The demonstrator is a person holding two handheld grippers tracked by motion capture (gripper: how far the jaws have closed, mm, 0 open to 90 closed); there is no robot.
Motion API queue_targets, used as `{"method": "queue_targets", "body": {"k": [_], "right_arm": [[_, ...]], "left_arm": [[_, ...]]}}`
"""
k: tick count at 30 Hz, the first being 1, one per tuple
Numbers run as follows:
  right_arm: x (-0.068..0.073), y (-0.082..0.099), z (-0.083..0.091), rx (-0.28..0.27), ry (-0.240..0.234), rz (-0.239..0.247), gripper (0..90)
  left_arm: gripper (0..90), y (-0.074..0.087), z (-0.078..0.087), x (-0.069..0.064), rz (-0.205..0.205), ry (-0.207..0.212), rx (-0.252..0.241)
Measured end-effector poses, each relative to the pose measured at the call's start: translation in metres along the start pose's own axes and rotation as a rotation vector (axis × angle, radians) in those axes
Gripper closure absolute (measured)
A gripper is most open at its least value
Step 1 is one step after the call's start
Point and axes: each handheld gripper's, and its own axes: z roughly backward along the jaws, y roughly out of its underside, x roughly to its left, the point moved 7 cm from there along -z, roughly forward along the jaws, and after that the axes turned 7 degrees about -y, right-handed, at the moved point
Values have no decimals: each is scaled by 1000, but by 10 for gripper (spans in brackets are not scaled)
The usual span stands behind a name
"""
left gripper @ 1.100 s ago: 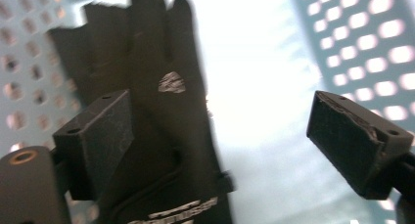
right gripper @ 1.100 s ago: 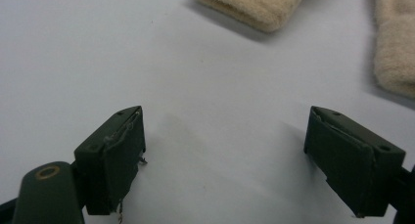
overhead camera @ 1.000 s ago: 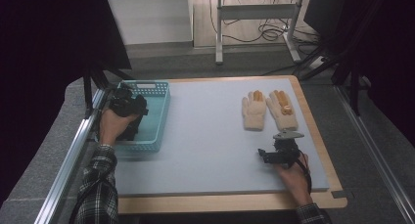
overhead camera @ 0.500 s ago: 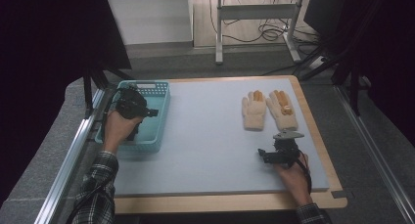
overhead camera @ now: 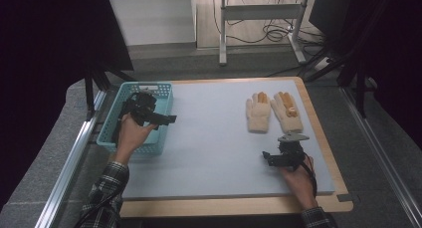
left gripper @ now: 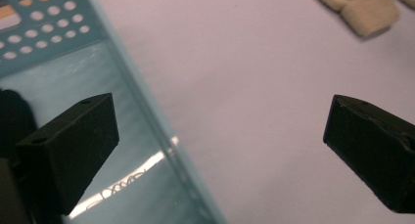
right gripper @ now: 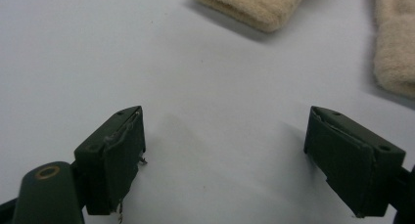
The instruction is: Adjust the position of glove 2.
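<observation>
Left hand-held gripper [overhead camera: 169, 119]: hovering at the inner rim of the basket, tips pointing across the desk toward the gloves; jaws having just been opening, now standing wide apart, nothing between them.
Left hand-held gripper's own view [left gripper: 220, 136]: looking down past both black jaws, one hanging over the basket floor, the other over the bare mat.
Right hand-held gripper [overhead camera: 265, 157]: resting low over the mat near the front of the desk, jaws spread wide, gripping nothing.
Right hand-held gripper's own view [right gripper: 225, 155]: showing bare mat lying between the jaws, glove cuffs sitting just ahead of the tips.
Basket [overhead camera: 164, 92]: teal, perforated walls, sitting directly under and behind the left hand-held gripper, touching the mat's edge.
Basket interior [left gripper: 58, 82]: something dark lying beside the left jaw, too hidden to name.
Gloves [overhead camera: 272, 111]: cream pair with orange fingertips, lying flat side by side, cuffs toward the person, just ahead of the right hand-held gripper, well apart from the left one.
Glove cuff nearest the left hand-held gripper's line of sight [left gripper: 364, 9]: lying far ahead, off to the side of its right jaw.
Mat [overhead camera: 209, 138]: pale grey-blue, covering the desk beneath both hand-held grippers.
Desk [overhead camera: 229, 205]: wooden edge showing behind both hand-held grippers, nearest the person.
Sleeve [overhead camera: 107, 188]: plaid, trailing behind the left hand-held gripper.
</observation>
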Motion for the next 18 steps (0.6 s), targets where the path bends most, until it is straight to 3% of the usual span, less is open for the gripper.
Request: {"method": "queue_targets", "body": {"k": [9,13,18], "right_arm": [[0,0,0,1,0,1,149],[0,0,0,0,-1,0,149],[0,0,0,2,0,2,149]], "left_arm": [[0,5,-2,-40,-73,34,-50],[0,11,-6,-56,-84,56,-63],[0,23,-12,-77,-135,53,-66]]}}
